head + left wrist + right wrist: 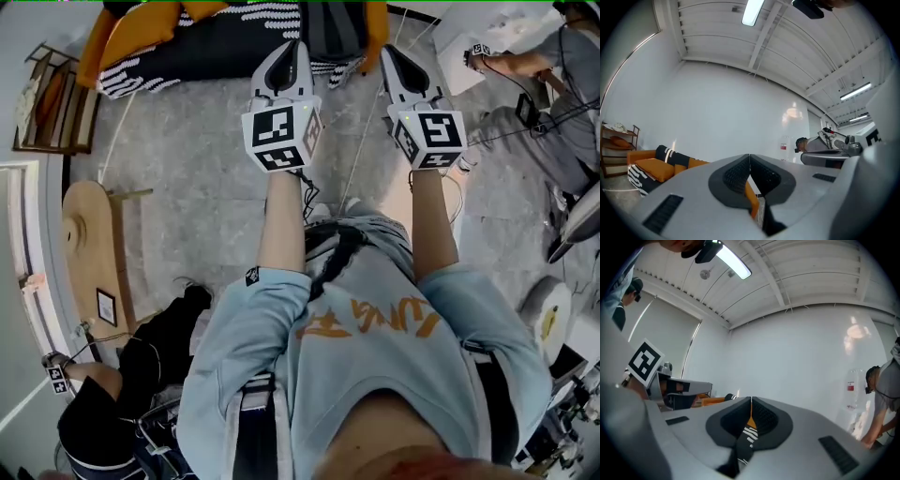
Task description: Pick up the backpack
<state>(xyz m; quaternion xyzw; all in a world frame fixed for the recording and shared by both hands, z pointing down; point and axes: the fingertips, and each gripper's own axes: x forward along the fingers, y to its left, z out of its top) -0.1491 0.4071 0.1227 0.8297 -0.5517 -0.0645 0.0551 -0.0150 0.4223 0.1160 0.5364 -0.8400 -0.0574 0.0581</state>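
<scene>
Both claws are pressed together, empty: left claw (296, 44) and right claw (387, 49) point level at the sofa (206, 47). Approach step, I judge; next, open them and reach the backpack (333, 28).

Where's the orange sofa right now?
Head view, top edge: the orange sofa stands beyond the left gripper and right gripper, a wooden shelf at its left.

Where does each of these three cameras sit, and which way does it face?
Head view: on the person's head, facing steeply down at floor and sofa; forearms, left gripper, right gripper show.
Left gripper view: on the left gripper, facing level toward a white wall; its shut jaws show.
Right gripper view: on the right gripper, likewise; shut jaws show.
Shared: each gripper view shows the other gripper.
</scene>
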